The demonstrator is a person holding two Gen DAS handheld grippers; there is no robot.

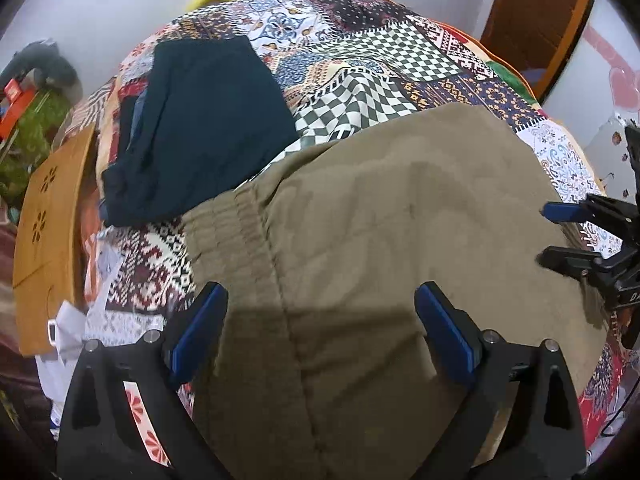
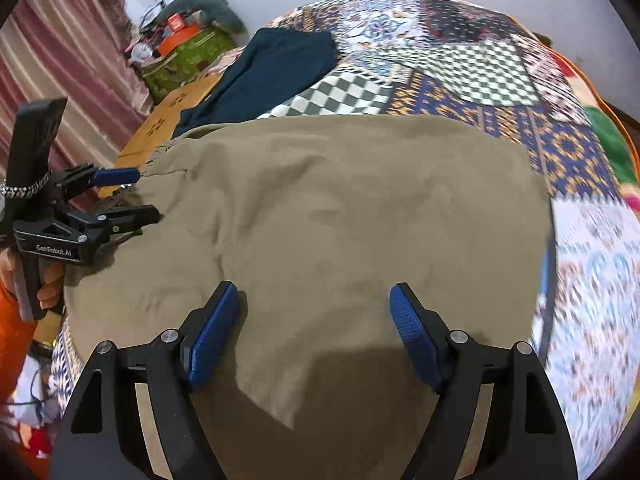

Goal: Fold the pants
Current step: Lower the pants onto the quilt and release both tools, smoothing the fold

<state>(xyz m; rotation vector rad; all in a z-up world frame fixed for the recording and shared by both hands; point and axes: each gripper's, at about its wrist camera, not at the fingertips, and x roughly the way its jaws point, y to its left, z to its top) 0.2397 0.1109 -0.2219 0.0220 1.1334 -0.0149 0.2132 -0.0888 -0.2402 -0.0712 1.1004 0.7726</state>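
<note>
Khaki pants (image 1: pixel 380 220) lie folded and flat on a patchwork bedspread (image 1: pixel 360 52), elastic waistband (image 1: pixel 236 224) toward the left. My left gripper (image 1: pixel 320 300) is open and empty just above the waistband end. My right gripper (image 2: pixel 316 300) is open and empty over the other end of the khaki pants (image 2: pixel 340 208). Each gripper shows in the other's view: the right one (image 1: pixel 548 236) at the pants' right edge, the left one (image 2: pixel 148 196) at the left edge by the waistband.
A folded dark teal garment (image 1: pixel 200 128) lies on the bed beyond the pants, also in the right wrist view (image 2: pixel 272 72). A wooden headboard (image 1: pixel 48 232) edges the bed at left. A cluttered green box (image 2: pixel 188 56) and striped curtain (image 2: pixel 68 60) stand beyond. A brown door (image 1: pixel 536 20) is far right.
</note>
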